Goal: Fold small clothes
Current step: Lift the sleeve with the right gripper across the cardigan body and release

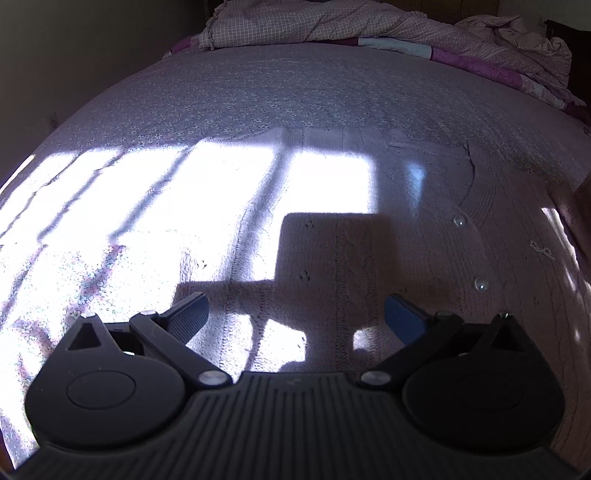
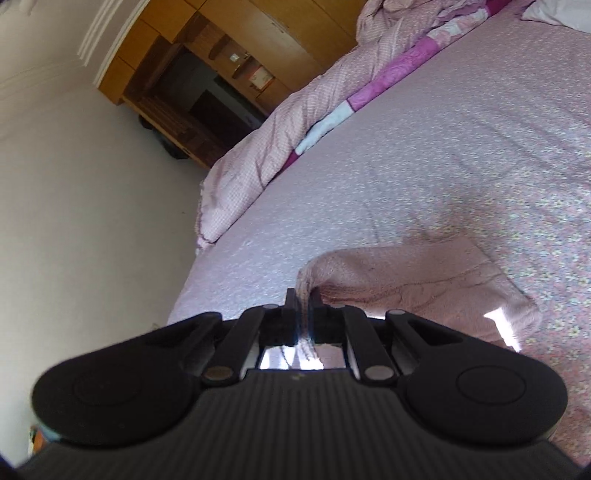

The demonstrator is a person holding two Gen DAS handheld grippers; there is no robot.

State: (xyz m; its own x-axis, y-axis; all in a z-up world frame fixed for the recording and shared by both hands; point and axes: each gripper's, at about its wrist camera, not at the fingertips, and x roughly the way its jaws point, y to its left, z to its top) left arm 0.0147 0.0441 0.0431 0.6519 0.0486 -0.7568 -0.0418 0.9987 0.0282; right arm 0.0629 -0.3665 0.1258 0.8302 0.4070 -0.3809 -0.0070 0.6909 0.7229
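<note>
The pink knit cardigan lies on the bed, soft, light and likely floppy, best taken by its edges: the right gripper is clamped on one, the left gripper gapes empty above it.

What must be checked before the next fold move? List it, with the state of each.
1. Right tool shut on the pink knit garment: ok.
2. Left tool open, holding nothing: ok.
3. Garment's buttons facing up: ok.
4. Bedsheet beyond the garment free for the fold: ok.
5. Crumpled quilt apart from the garment: ok.
6. Garment's far sleeve flat: cannot tell, glare hides it.
</note>
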